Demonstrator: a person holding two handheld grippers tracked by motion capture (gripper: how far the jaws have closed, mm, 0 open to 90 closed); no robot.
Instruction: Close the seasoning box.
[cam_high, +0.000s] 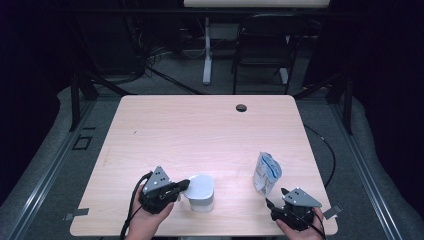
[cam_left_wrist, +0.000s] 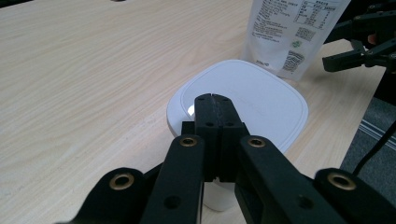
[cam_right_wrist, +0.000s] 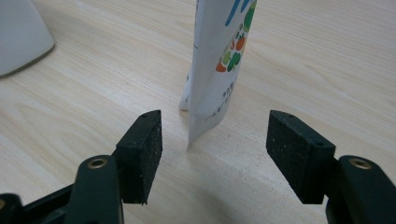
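High view: on the wooden table (cam_high: 200, 125), the left gripper (cam_high: 184, 186) sits at 7 o'clock, its tips over the white container (cam_high: 202, 192); the right gripper (cam_high: 275, 199) sits at 5 o'clock, just below the upright pouch (cam_high: 266, 172). Left gripper view: the jaws are pressed together, empty, above the container's white lid (cam_left_wrist: 252, 100); the pouch (cam_left_wrist: 294, 32) stands at 1 o'clock behind it. Right gripper view: the jaws are spread wide, the pouch's (cam_right_wrist: 219, 65) lower edge standing just beyond the gap; the container (cam_right_wrist: 21, 35) lies at 10 o'clock.
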